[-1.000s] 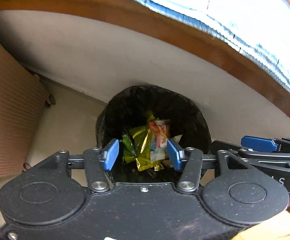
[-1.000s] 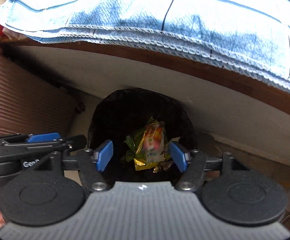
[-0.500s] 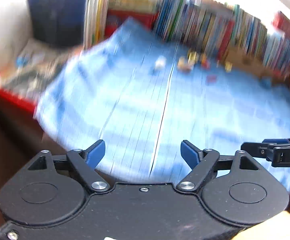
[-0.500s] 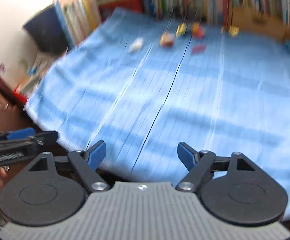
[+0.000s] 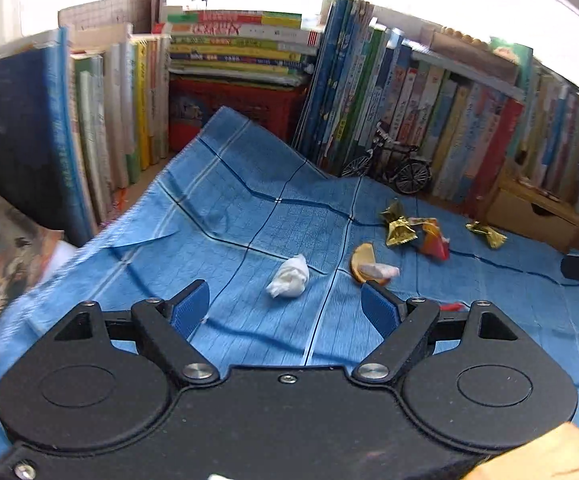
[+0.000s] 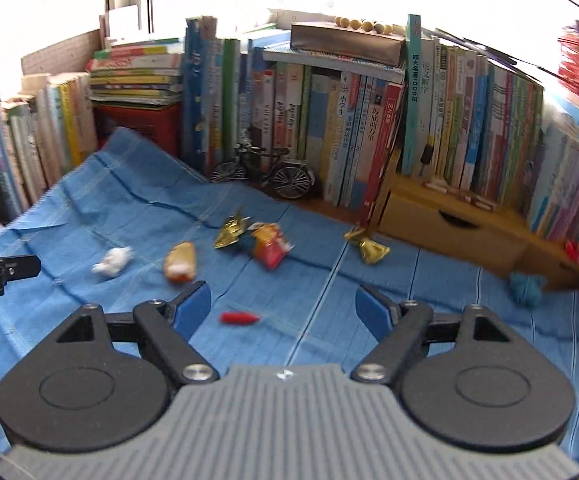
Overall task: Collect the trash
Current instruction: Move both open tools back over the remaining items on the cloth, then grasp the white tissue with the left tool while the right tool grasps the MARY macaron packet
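Trash lies scattered on the blue cloth (image 5: 225, 208) near the books (image 6: 369, 128), so both the left gripper (image 5: 285, 308) and right gripper (image 6: 283, 306) hang above it, jaws spread and empty, the white tissue wad (image 5: 288, 282) just beyond the left, the red scrap (image 6: 238, 317) between the right's blue pads.

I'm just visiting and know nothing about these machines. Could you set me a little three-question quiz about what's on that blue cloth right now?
1. True or false: the left tool is carrying a piece of trash.
2. Which piece lies nearest the right tool?
A. the blue yarn ball
B. the small red scrap
C. the crumpled white tissue
3. Fill in: the little model standing against the books, on the blue cloth, is a ____.

Key
1. False: both tools are open and empty.
2. B
3. bicycle
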A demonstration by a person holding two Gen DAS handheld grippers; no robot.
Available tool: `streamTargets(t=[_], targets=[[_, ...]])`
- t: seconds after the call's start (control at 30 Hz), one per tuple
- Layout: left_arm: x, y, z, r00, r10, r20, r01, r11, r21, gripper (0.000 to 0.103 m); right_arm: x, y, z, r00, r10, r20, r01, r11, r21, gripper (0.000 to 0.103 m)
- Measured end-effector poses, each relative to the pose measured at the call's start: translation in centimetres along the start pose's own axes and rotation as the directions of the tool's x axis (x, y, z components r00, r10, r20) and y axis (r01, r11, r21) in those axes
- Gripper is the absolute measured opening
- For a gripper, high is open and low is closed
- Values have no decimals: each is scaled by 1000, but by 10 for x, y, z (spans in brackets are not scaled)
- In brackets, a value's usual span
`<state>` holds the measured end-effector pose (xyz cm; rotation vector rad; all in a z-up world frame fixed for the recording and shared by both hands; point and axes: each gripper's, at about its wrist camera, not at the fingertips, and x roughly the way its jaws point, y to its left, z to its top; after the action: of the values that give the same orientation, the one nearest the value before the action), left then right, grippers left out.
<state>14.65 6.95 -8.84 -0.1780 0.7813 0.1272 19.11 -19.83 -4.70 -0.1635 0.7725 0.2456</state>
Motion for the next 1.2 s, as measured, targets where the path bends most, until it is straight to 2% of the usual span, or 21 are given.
streamTargets(t=[0.13,0.23,0.4,0.53,0.6,0.67,0.7,0.73,0.77,0.83,1.03,1.2], targets=[[64,-9,4,995,80,-66,-83,996,-42,77,61,-15,17,999,21,-41,-22,999,-34,87],[94,-8,3,990,106,-97,-114,990,-79,77,107,-18,25,995,60,-81,-64,997,-48,87],[122,-9,2,987,123,-104,-130,989,-68,76,165,0,31,987,101,-123,-123,974,-188,87],[137,-13,4,986,131,-106,-137,990,-46,76,201,13,37,980,130,-148,-160,964,-214,87],[145,-13,3,982,130,-135,-139,989,-60,69,216,19,39,977,141,-159,-174,960,-217,87],[156,-14,0,975,95,-200,-110,992,-67,63,231,24,38,972,146,-181,-188,953,-236,86],[155,-18,-1,979,111,-174,-120,992,-42,49,240,27,36,969,143,-203,-192,949,-249,84],[155,-20,-2,979,106,-174,-110,994,-18,37,246,29,34,962,146,-229,-204,946,-254,75],[154,-22,-1,979,102,-175,-104,995,-5,29,247,28,32,958,167,-233,-222,946,-235,67],[149,-21,-1,984,60,-168,-66,997,-30,26,242,26,33,953,197,-231,-243,951,-190,48],[119,-27,6,994,29,-103,-32,999,-30,25,207,18,28,952,250,-176,-278,948,-157,47],[83,-33,7,999,18,-50,-19,1000,-23,25,176,11,32,948,289,-131,-299,952,-63,47]])
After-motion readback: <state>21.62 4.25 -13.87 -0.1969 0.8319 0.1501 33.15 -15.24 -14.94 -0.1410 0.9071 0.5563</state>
